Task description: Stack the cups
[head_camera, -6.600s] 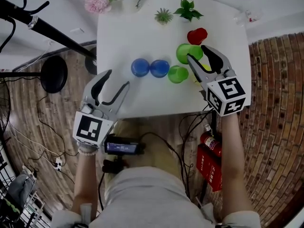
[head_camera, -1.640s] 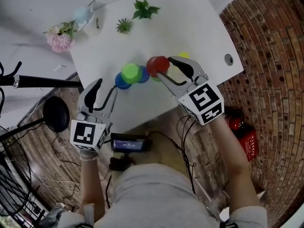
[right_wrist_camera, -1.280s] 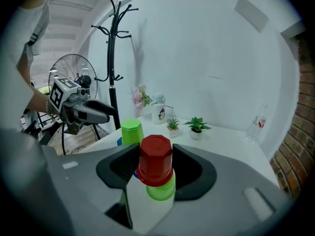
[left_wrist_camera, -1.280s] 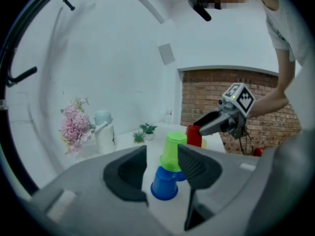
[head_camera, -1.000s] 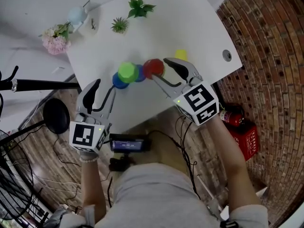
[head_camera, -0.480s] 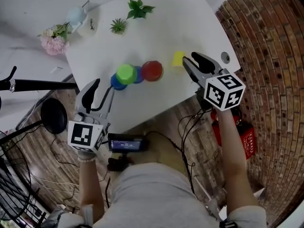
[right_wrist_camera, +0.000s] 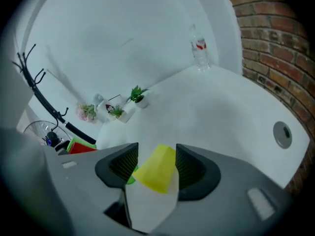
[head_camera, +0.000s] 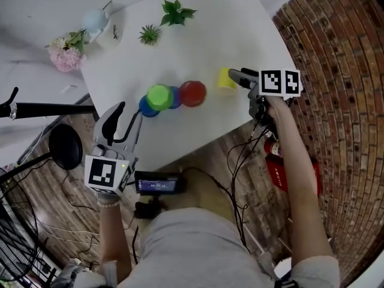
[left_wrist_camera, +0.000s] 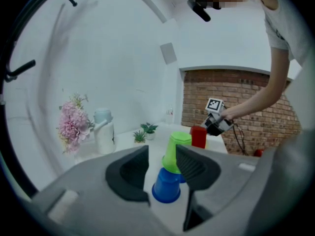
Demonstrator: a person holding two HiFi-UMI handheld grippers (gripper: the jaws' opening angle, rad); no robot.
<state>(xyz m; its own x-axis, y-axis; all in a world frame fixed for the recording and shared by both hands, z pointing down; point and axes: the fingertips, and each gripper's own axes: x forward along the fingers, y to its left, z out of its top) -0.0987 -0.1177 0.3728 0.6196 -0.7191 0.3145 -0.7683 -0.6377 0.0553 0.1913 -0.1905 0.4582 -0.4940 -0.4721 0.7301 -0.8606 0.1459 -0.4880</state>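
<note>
Cups clustered mid-desk, yellow one between the right fingers

Yellow cup [head_camera: 225, 78] is noted on the white desk [head_camera: 180, 47], near the right edge and well apart from the other cups. It is framed by the right gripper [right_wrist_camera: 156, 154], whose fingers are spread, one on either side; contact with the cup cannot be made out. A green cup [head_camera: 159, 95] is seen upturned on a blue cup [head_camera: 174, 98], with a second blue cup [head_camera: 146, 107] just beside it on the left. A red cup [head_camera: 193, 93] is set upturned just to the right of that group. The left gripper [head_camera: 128, 113] is held over the near desk edge, fingers spread with nothing between them, pointed toward the blue and green cups. Two small plants [head_camera: 174, 12] and pink flowers [head_camera: 65, 42] are recorded along the far side
</note>
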